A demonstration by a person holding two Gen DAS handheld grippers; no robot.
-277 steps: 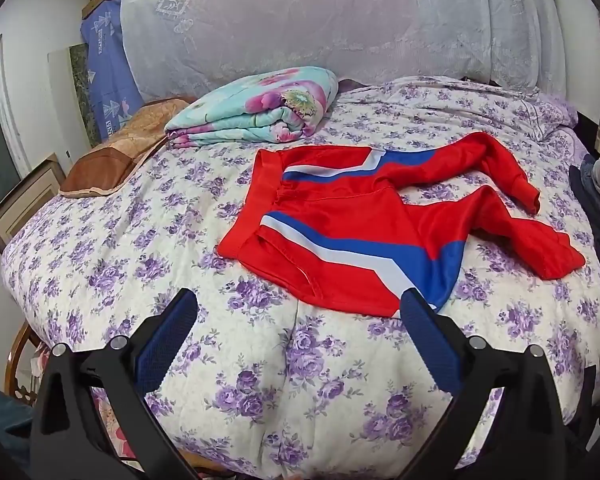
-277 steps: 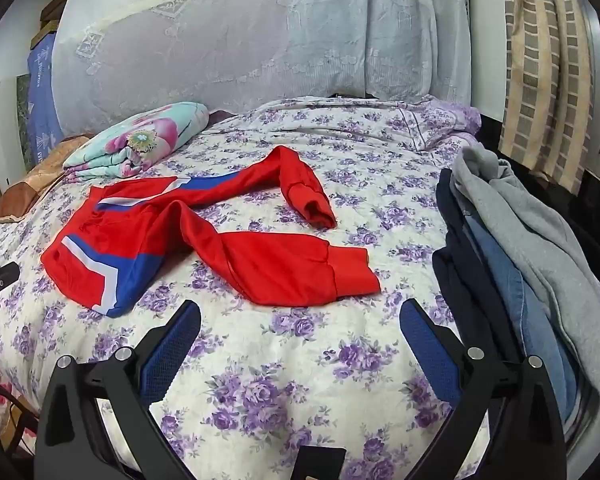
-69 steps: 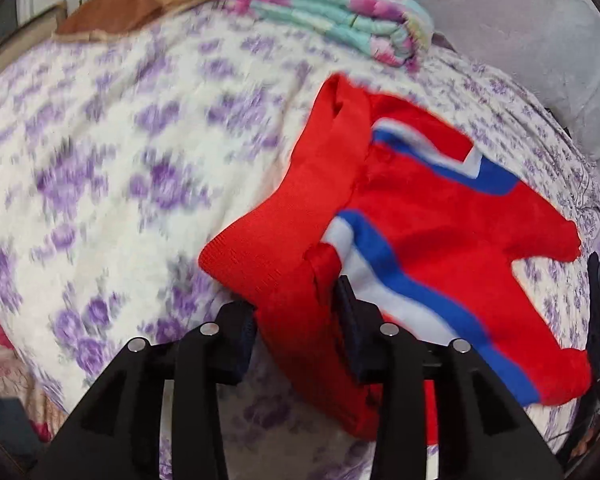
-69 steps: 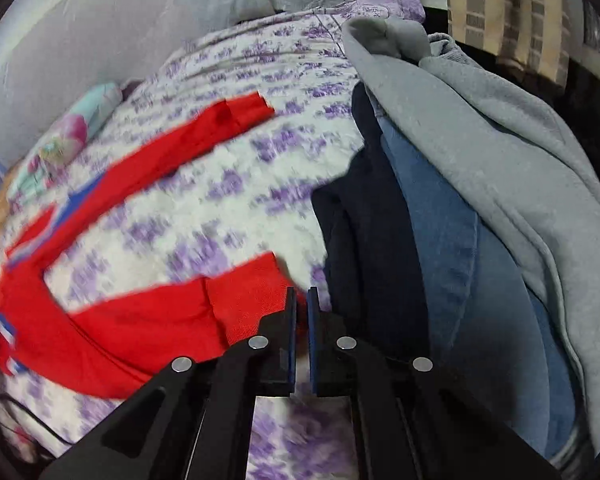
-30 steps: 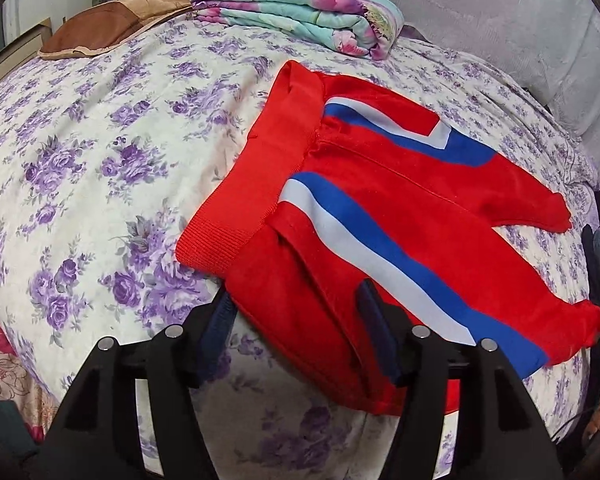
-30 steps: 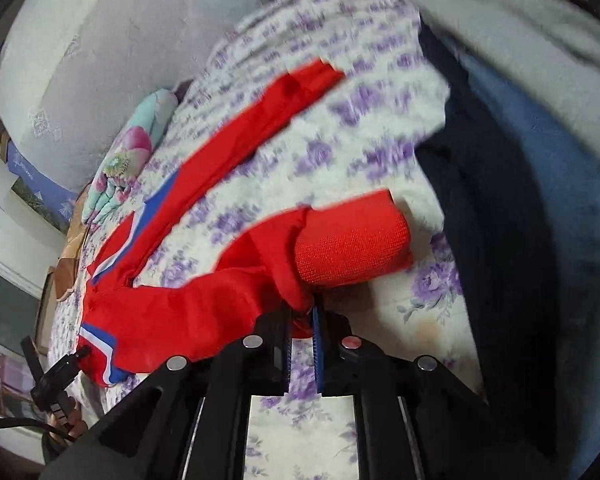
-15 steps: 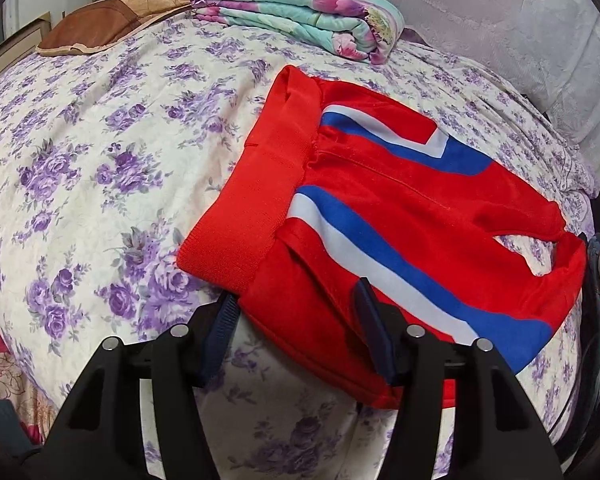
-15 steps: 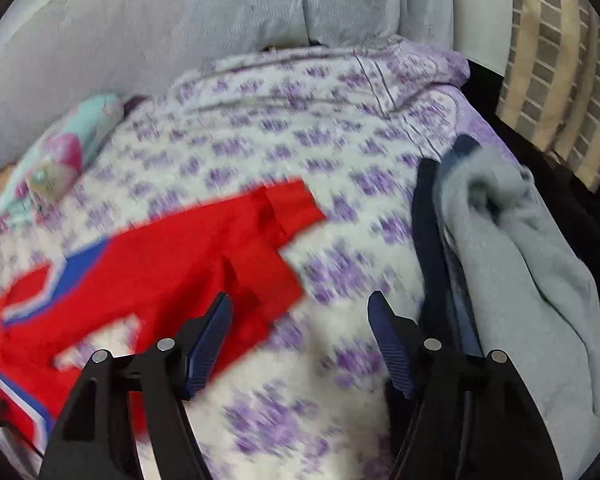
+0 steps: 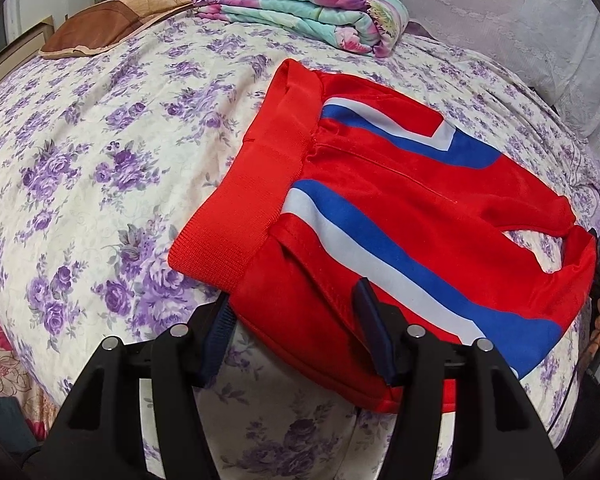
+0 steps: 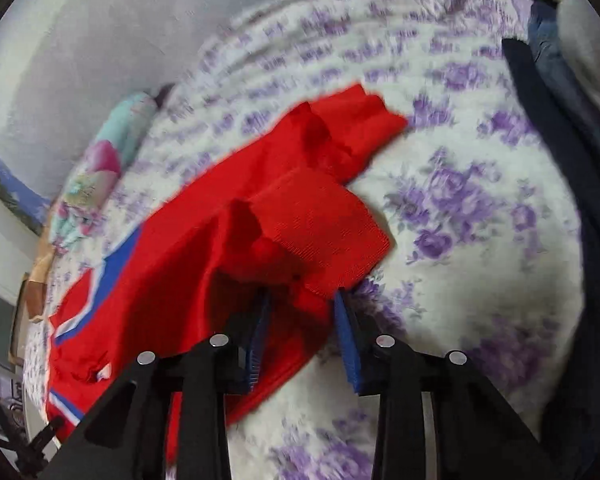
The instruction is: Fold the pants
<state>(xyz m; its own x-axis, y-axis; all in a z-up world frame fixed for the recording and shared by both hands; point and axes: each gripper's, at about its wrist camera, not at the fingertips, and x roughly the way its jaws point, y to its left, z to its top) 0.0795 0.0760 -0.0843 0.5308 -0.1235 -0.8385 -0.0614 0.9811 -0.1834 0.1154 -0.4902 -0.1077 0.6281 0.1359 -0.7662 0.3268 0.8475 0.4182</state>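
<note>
The red pants point(image 9: 400, 216) lie on the floral bedspread point(image 9: 100, 152), waistband toward nine o'clock, legs running to three o'clock, cuffs doubled back. The left gripper point(image 9: 296, 336) straddles the waist corner, jaws apart, not clamped. A folded quilt point(image 9: 308, 12) sits at twelve o'clock. The right gripper point(image 10: 304, 336), jaws just closing, has a cuff between them, not yet pinched; dark clothes point(image 10: 560, 128) crowd three o'clock.

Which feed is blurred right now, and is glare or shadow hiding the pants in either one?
Left wrist view: sharp, evenly lit, no glare; pants clear, though the fisheye bows the bedspread. Right wrist view: smeared by motion, worst on the bedspread's far flowers and the folded blanket; the cuff near the right tool stays readable, with only soft shadow beneath it.
</note>
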